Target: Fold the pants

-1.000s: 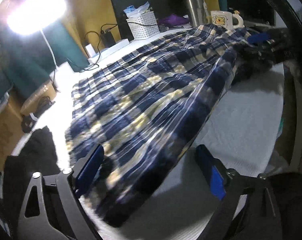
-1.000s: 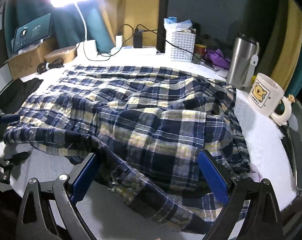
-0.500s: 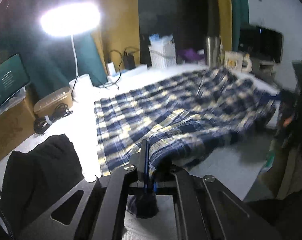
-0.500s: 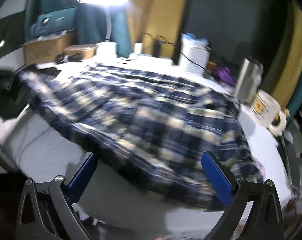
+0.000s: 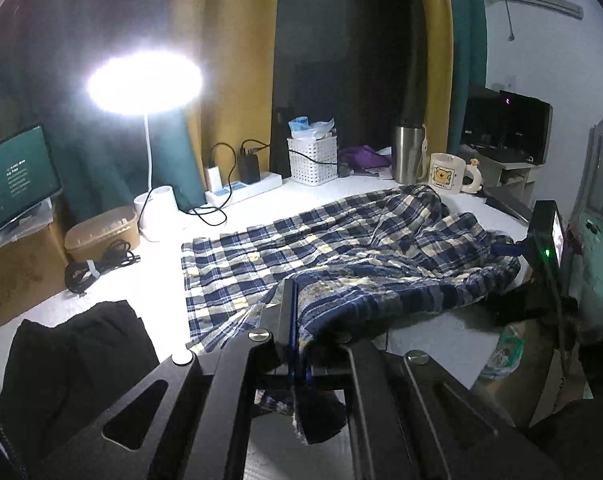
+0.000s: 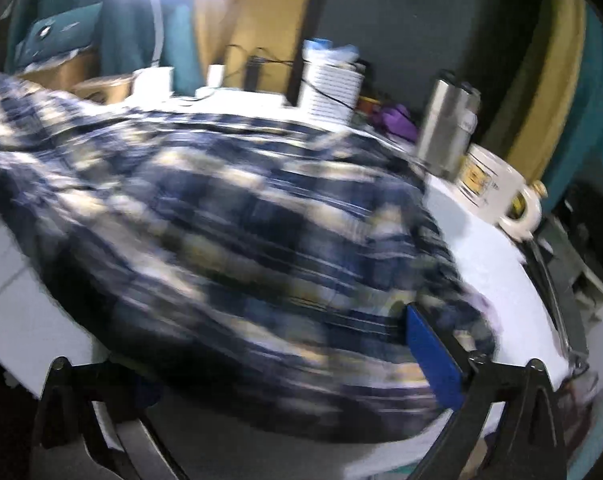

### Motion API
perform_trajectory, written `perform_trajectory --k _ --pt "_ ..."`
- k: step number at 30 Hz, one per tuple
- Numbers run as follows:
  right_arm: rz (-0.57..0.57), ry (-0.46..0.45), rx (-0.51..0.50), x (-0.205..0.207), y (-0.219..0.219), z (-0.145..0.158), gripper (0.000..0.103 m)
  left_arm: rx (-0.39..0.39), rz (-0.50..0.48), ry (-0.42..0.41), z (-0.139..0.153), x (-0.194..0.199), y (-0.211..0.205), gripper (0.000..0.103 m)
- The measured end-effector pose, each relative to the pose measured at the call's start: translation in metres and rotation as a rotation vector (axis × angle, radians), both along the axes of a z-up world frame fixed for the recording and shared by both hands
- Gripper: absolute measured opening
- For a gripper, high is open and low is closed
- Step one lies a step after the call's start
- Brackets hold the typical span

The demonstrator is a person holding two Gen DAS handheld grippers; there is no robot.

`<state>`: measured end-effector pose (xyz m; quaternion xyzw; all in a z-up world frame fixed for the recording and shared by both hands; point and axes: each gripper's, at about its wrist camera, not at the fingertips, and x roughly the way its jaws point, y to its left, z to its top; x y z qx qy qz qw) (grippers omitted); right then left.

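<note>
- The plaid pants [image 5: 341, 248] lie spread across the white surface [image 5: 161, 276], from its near edge toward the mug [image 5: 445, 178] at the far right corner
- The left gripper [image 5: 291, 344] has its fingers pinched tight on a near hem of the pants, with that edge raised off the surface
- The right gripper [image 6: 269, 360], blurred, has its fingers wide and has just been narrowing them; cloth lies between them, not yet pressed
- No finished fold shows; the cloth is rumpled toward the right edge
- Judged from this, the task is early: the first fold and every later one remain
</note>
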<state>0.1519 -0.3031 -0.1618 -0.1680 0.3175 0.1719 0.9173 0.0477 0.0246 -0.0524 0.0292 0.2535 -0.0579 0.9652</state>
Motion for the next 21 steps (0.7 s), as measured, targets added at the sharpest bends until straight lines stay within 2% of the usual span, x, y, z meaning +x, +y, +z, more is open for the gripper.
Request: perform_trajectory --k 1,3,8,21 --pt "-0.008 0.003 0.008 0.002 -0.006 0.0 0.08 0.002 -0.002 -0.003 0.001 0.0 -0.001 0.001" --pt "-0.039 0.011 0.016 0.008 -0.02 0.003 0.039 0.008 -0.007 -0.012 0.004 -0.002 -0.004 0.001" --pt "-0.095 0.001 0.053 0.008 -0.047 0.014 0.015 0.027 -0.043 -0.028 0.012 -0.006 -0.014 0.001" --pt "-0.185 -0.161 0.102 -0.037 -0.078 0.083 0.012 0.058 -0.101 -0.138 0.055 -0.036 -0.035 0.001"
